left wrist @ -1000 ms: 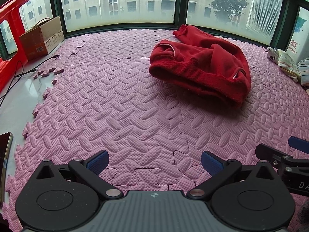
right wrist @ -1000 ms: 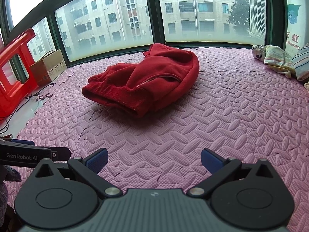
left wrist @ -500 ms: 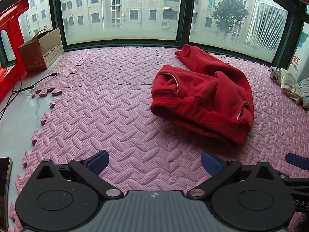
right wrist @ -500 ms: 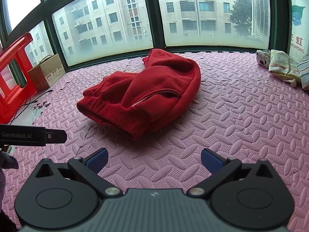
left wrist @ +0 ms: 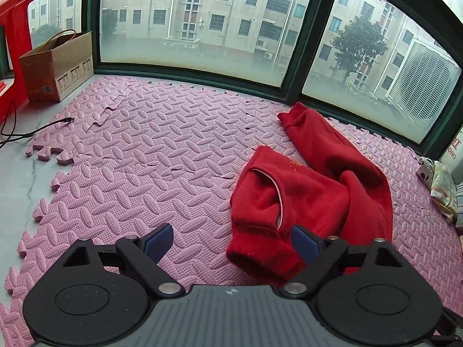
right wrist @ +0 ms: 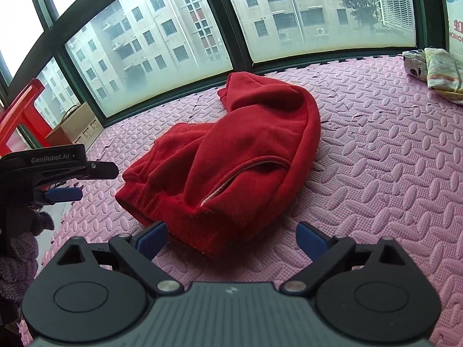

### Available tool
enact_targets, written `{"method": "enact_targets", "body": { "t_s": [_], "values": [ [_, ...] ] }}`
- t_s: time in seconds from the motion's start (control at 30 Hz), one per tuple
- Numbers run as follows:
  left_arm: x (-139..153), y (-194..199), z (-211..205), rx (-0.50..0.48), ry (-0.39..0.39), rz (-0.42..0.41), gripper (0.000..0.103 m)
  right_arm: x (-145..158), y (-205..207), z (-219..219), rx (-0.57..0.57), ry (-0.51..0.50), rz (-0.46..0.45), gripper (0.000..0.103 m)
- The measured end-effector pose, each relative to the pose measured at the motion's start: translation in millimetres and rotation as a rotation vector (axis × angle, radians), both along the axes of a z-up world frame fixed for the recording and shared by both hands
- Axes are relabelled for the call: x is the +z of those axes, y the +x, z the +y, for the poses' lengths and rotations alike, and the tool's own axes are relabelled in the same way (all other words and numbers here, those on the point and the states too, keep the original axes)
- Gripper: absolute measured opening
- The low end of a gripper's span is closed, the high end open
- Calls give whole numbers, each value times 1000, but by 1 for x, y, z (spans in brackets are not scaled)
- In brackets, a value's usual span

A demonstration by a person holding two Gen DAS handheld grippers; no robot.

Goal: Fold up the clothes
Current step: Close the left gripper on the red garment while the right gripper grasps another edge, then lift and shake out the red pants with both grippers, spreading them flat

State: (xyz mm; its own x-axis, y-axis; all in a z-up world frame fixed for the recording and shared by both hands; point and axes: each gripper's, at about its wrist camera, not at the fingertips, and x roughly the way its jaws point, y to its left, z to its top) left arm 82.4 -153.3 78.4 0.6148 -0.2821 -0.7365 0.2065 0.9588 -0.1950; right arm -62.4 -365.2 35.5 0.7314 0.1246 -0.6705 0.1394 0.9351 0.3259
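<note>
A red fleece garment [left wrist: 312, 199] lies crumpled on the pink foam mat [left wrist: 162, 156], one sleeve stretched toward the window. In the right wrist view the same red garment [right wrist: 240, 156] fills the centre, its ribbed hem nearest me. My left gripper [left wrist: 231, 241] is open, and the hem corner lies between its blue pads, not pinched. My right gripper [right wrist: 231, 238] is open too, with the hem edge just ahead of its fingers. The left gripper [right wrist: 62, 185] also shows at the left edge of the right wrist view, held by a gloved hand.
A cardboard box [left wrist: 58, 66] and a red stool [left wrist: 17, 29] stand at the far left by the window. A black cable [left wrist: 31, 133] crosses bare floor beyond the mat's jagged edge. Folded patterned cloths [right wrist: 434, 72] lie at the right.
Both grippers have moved forward toward the red garment, which now lies much closer to their fingers. Both stayed open. The garment itself has not moved.
</note>
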Motion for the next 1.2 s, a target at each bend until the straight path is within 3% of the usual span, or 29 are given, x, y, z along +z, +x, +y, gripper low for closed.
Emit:
{"method": "enact_targets", "body": {
  "t_s": [0.1, 0.2, 0.23, 0.27, 0.3, 0.37, 0.43, 0.67, 1.0, 1.07, 1.2],
  "values": [
    [-8, 13, -5, -34, -18, 52, 85, -3, 8, 0, 3, 20, 6, 91],
    [-20, 23, -9, -54, -46, 111, 64, -7, 14, -1, 2, 40, 20, 82],
    [-24, 25, -8, -60, -66, 131, 48, -8, 16, -2, 0, 43, 25, 77],
    [-28, 27, -8, -67, -87, 152, 41, -8, 16, -2, -1, 45, 25, 71],
    [-32, 28, -7, -74, -105, 166, 38, -7, 14, -3, 1, 48, 21, 68],
    [-32, 25, -6, -88, -123, 158, 24, -4, 11, -3, 6, 54, 11, 53],
    [-27, 19, -5, -101, -139, 144, 19, -1, 8, -4, 11, 60, 2, 43],
    [-5, -5, 9, -117, -208, 121, 10, 10, -2, -7, 27, 82, -31, 17],
    [18, -70, 41, -155, -260, 102, 8, 45, -61, 8, 122, 40, -93, 9],
    [22, -87, 49, -168, -259, 96, 8, 49, -75, 14, 151, 44, -96, 1],
    [21, -120, 63, -218, -261, 113, 8, 50, -107, 30, 239, 37, -76, 1]
  ]
}}
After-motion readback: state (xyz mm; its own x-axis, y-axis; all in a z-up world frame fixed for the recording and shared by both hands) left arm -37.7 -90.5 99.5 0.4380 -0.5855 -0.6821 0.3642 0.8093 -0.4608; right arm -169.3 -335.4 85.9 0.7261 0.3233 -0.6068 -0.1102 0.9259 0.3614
